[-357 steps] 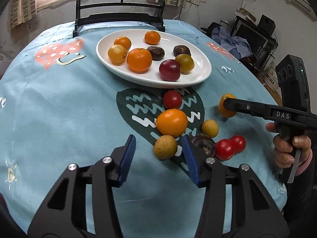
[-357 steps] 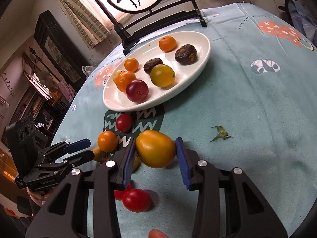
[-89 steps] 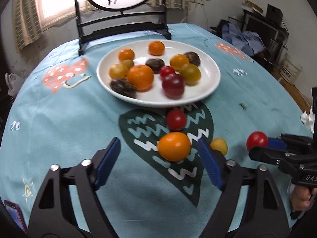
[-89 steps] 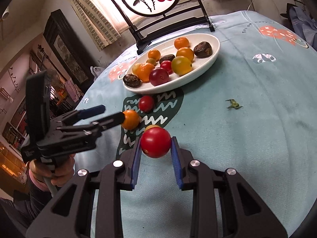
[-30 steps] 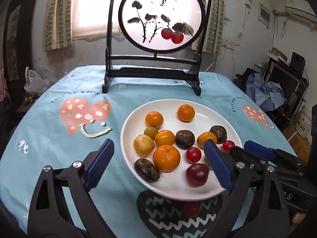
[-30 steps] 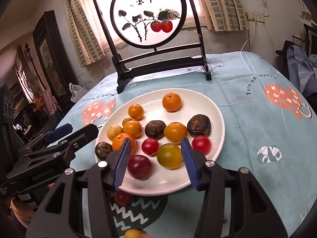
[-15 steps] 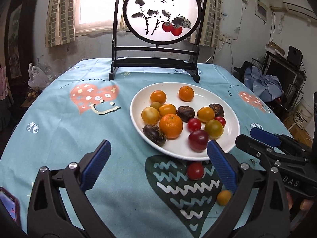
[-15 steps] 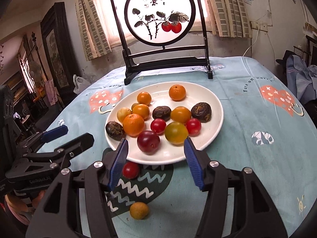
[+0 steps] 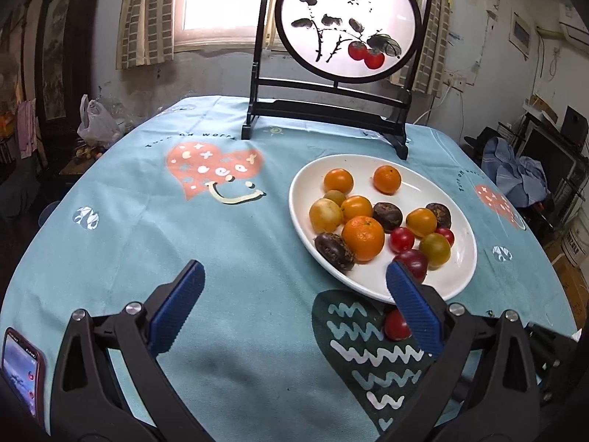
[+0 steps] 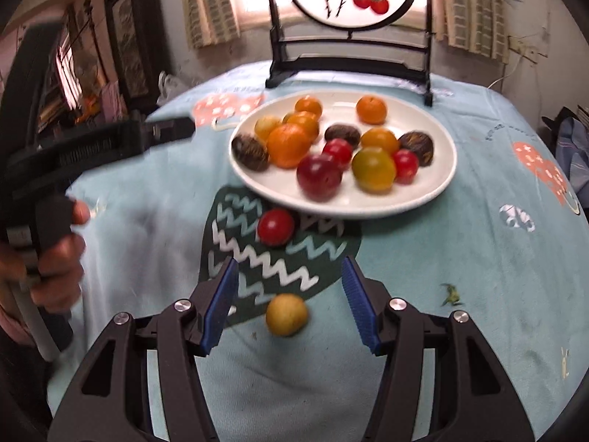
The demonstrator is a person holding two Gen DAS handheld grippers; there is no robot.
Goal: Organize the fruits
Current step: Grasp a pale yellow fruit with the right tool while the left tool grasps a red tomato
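Observation:
A white oval plate (image 9: 460, 280) (image 10: 438, 184) holds several oranges, tomatoes, dark fruits and a plum. A red tomato (image 10: 275, 227) lies on the cloth just in front of the plate; in the left wrist view it (image 9: 395, 326) is partly hidden behind my left finger. A small yellow fruit (image 10: 286, 314) lies on the cloth between my right gripper's fingers. My right gripper (image 10: 291, 302) is open and empty above it. My left gripper (image 9: 294, 305) is wide open and empty, left of the plate; it also shows in the right wrist view (image 10: 110, 143).
A round painted screen on a black stand (image 9: 327, 118) stands behind the plate. A phone (image 9: 22, 368) lies at the table's near left edge. A green stem scrap (image 10: 451, 296) lies on the cloth at right. The table is round with a teal cloth (image 9: 147, 228).
My left gripper has swung left, so the plate now sits to its right. My right gripper has dropped toward the small yellow fruit, which now lies between its fingers.

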